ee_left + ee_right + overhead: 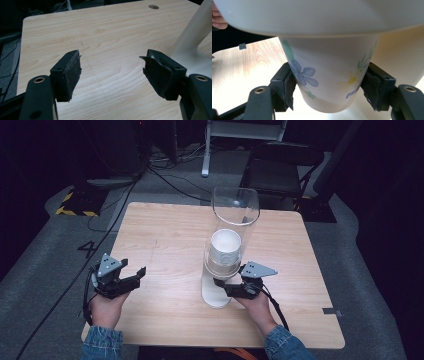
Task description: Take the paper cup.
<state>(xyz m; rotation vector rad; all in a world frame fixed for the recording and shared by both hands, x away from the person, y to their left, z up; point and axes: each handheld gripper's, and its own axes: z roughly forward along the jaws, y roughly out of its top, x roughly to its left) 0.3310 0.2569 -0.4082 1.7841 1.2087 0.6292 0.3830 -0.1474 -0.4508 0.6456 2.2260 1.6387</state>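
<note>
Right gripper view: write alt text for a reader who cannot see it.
The right gripper clamps its two black jaws on a paper cup printed with flowers, under the white dispenser. A wooden table lies behind.

Right gripper [220, 283]: we see its jaws closed at the foot of the cup dispenser [227, 250].
Cups [225, 247]: white stack, just above that gripper.
Left gripper [136, 276]: well apart, jaws spread over the bare table [165, 245].

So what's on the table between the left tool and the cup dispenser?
Nothing: in the high view, only bare wooden table lies between the open left tool and the cup dispenser; the left gripper view shows the same.
</note>
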